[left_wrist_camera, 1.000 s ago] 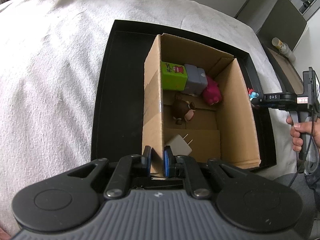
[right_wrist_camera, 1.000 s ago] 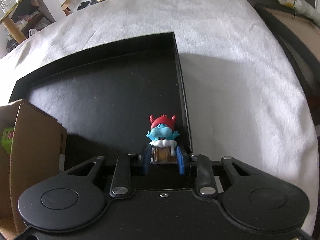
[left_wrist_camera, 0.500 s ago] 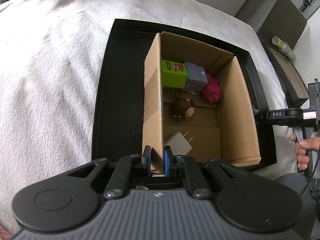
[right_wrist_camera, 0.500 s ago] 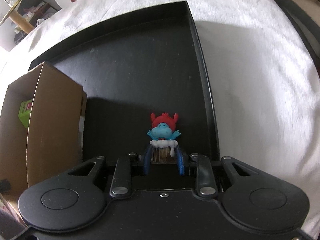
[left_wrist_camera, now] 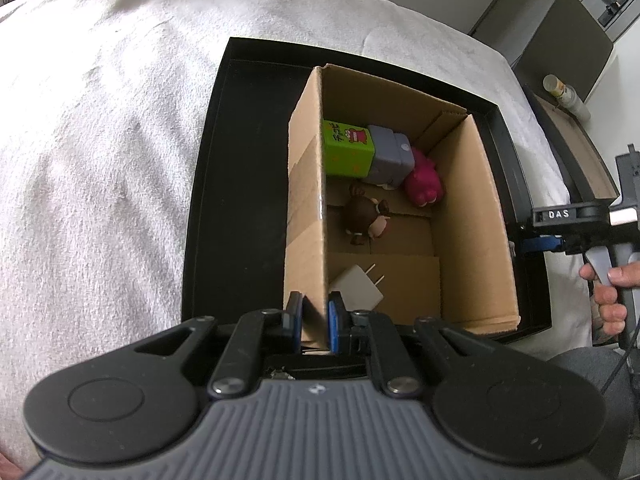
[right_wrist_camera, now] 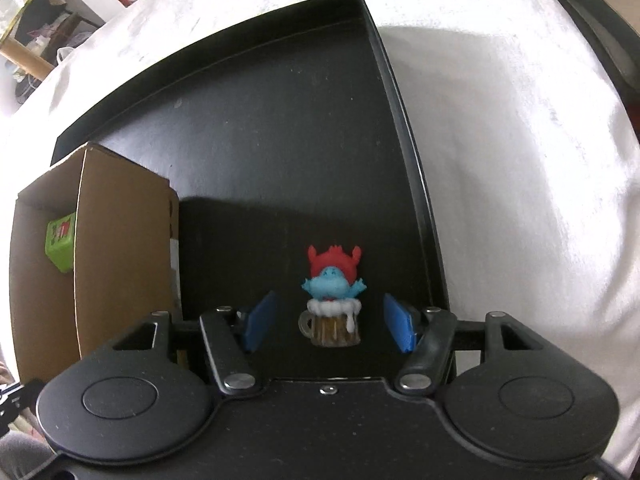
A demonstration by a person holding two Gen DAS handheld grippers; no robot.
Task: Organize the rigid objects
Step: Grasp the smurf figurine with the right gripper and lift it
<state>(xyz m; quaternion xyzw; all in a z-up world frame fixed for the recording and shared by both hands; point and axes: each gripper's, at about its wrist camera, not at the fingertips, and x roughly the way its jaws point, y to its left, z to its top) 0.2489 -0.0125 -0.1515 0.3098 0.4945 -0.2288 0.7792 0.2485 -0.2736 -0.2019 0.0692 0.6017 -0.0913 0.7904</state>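
Blue pads of your right gripper (right_wrist_camera: 327,322) have just been opening and now stand spread, clear on both sides of the blue figurine (right_wrist_camera: 331,300). It stands upright on the black tray (right_wrist_camera: 280,128), long axis vertical, red-horned head uppermost, mug handle toward the cardboard box (right_wrist_camera: 116,248). Your left gripper (left_wrist_camera: 314,322) is pinched on the box's near wall. Inside: green block (left_wrist_camera: 347,148), grey block (left_wrist_camera: 390,156), pink toy (left_wrist_camera: 424,184), brown figurine (left_wrist_camera: 364,218), white plug (left_wrist_camera: 358,288).
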